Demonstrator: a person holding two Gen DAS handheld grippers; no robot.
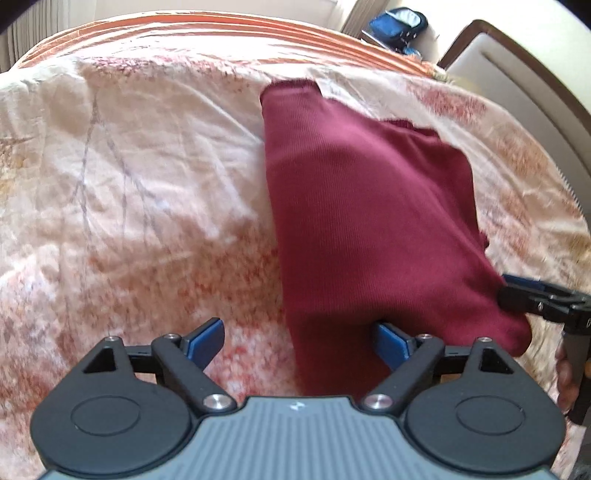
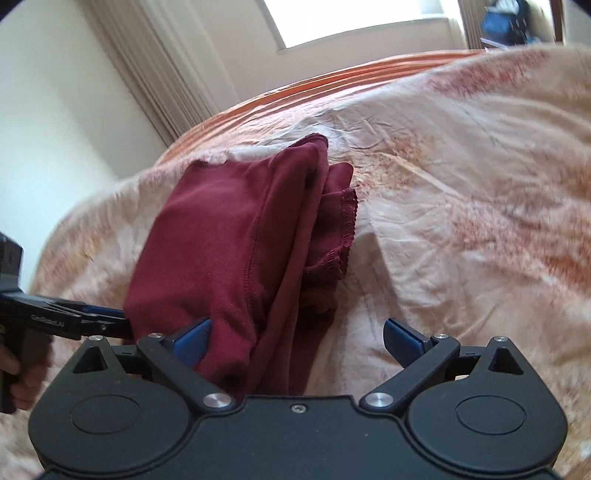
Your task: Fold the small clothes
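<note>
Black hand-held gripper (image 1: 297, 341) splayed over garment (image 1: 369, 206)

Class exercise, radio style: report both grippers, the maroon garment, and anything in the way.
Left gripper open, right gripper open, neither pinching cloth. Maroon garment folded, lying on the floral bedspread. Nothing in the way.

Bed (image 1: 147, 166) with patterned cover, one folded garment on top.

The bed was spread with a wrinkled cream bedspread (image 2: 461, 184) printed in rust-red and grey leaf shapes; a band of orange-striped fabric (image 1: 221, 33) ran along its far edge. Directly on the bedspread lay a maroon ribbed knit garment (image 1: 369, 206), folded into a rough rectangle, with stitched hems and bunched layers showing along one side in the right wrist view.
</note>
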